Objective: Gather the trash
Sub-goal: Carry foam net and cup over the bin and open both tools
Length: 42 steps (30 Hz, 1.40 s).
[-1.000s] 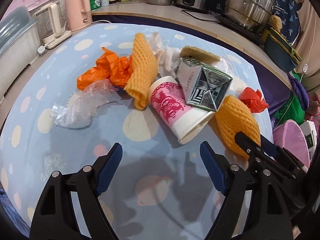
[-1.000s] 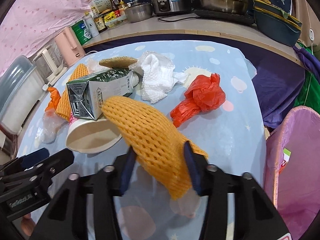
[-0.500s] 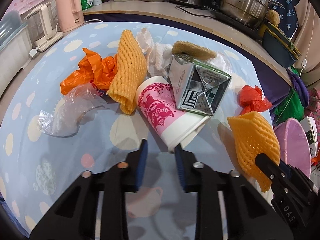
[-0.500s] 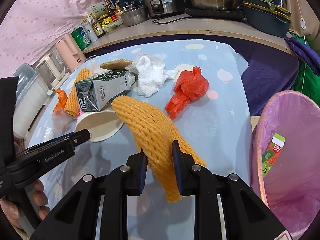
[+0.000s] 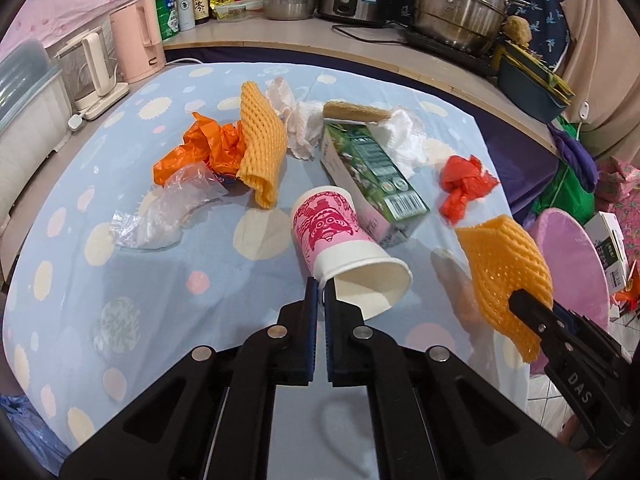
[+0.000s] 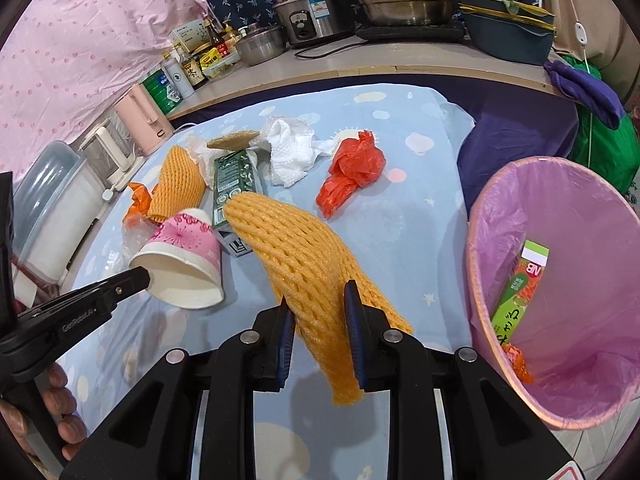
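A pink-printed paper cup (image 5: pixel 332 232) lies tilted on the blue dotted tablecloth (image 5: pixel 120 280), mouth toward me. My left gripper (image 5: pixel 320 285) is shut on the near edge of its rim; the same gripper (image 6: pixel 140 276) shows at the cup (image 6: pixel 180 252) in the right wrist view. My right gripper (image 6: pixel 320 300) is shut on an orange foam fruit net (image 6: pixel 296 248), held above the cloth just left of the pink-lined bin (image 6: pixel 474 240). The net (image 5: pixel 504 264) and the right gripper (image 5: pixel 520 300) also show at the right of the left wrist view.
On the cloth lie a green carton (image 5: pixel 372 168), a red bag (image 5: pixel 464 184), an orange bag (image 5: pixel 208 148), a second foam net (image 5: pixel 262 148), clear plastic (image 5: pixel 168 208), white tissues (image 5: pixel 300 124) and a brown sponge (image 5: pixel 356 111). Kettles, bottles and pots line the counter behind. The bin holds a green packet (image 6: pixel 516 292).
My left gripper closed from wide open onto the cup's rim. The carton tipped over beside the cup. My right gripper tightened on the foam net and carried it up and right, toward the bin.
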{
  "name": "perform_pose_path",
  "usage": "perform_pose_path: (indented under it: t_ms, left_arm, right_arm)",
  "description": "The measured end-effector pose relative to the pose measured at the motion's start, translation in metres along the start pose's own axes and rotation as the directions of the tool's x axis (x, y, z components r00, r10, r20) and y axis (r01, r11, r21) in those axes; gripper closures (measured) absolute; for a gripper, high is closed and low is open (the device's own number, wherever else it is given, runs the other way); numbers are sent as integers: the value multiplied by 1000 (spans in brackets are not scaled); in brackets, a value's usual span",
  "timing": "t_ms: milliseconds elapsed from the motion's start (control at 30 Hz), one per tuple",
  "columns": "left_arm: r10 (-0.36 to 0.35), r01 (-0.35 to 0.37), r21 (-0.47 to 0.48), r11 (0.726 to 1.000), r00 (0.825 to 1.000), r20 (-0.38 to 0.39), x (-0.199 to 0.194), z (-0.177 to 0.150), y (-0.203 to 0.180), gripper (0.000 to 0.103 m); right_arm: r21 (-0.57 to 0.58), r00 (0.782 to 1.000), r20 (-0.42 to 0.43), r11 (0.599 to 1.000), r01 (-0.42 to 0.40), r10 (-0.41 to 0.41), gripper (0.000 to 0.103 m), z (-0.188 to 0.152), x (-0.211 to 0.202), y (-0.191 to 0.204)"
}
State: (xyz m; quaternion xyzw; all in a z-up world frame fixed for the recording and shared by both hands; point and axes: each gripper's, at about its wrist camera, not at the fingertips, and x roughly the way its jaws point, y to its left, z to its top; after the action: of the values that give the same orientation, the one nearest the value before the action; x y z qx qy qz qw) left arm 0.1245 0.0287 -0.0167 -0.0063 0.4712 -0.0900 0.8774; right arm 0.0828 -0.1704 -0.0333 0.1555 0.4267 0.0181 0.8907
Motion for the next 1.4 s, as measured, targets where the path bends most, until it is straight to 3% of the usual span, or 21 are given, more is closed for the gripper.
perform_pose_path:
  t_ms: [767, 1400]
  left_arm:
    - [-104, 91, 210, 974, 993, 54, -63, -28, -87, 100]
    - [-239, 197, 358, 913, 968, 75, -70, -7, -184, 100]
  right_arm:
    - [101, 991, 128, 995, 19, -32, 80, -21, -79, -44]
    - [302, 953, 198, 939, 163, -229, 80, -16, -112, -150]
